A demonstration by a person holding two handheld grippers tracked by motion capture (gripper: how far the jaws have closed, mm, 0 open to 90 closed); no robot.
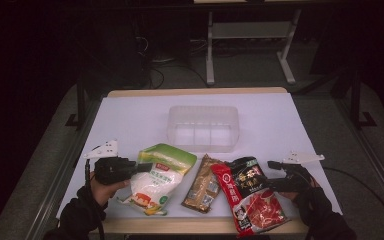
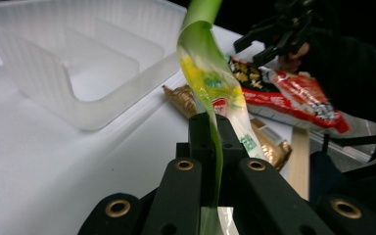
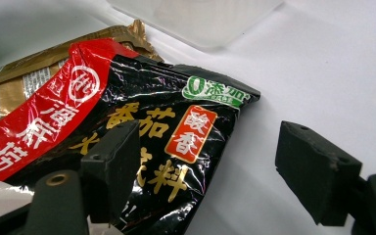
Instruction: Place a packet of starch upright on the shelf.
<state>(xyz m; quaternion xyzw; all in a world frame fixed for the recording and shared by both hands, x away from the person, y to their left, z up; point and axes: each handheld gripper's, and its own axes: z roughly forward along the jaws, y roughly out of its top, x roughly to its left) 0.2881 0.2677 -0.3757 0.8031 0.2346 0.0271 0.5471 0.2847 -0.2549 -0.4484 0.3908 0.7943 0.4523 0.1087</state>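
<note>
Nearest to us, along the front edge of the table (image 1: 130,107), we had the left gripper (image 1: 139,167) clamped tight on the green-and-white pouch (image 1: 157,180); in the left gripper view the jaws met on the thin film of that pouch (image 2: 210,98), which rose between them and curled over at its green top. In the high view the pouch lay toward the front-left corner, its long axis running from the front edge back and slightly right, green top pointing toward the far edge, and the gripper took it from the left at its upper left side. To its right lay the gold sachet (image 1: 203,184), then the red-and-black sauce packet (image 1: 250,197), whose lower end overhung the front edge and whose black top pointed back and a little right. Our right gripper (image 1: 275,175) stood with its jaws well apart beside that packet's black top; in the right gripper view the packet (image 3: 142,137) lay under the left jaw, nothing pinched. Beyond all three, toward the middle of the table, sat the clear plastic bin (image 1: 203,127), long axis parallel to the front edge. We judged that the coming move turned on this: the bin lay behind and to the right of the held pouch, nearer the left hand.
</note>
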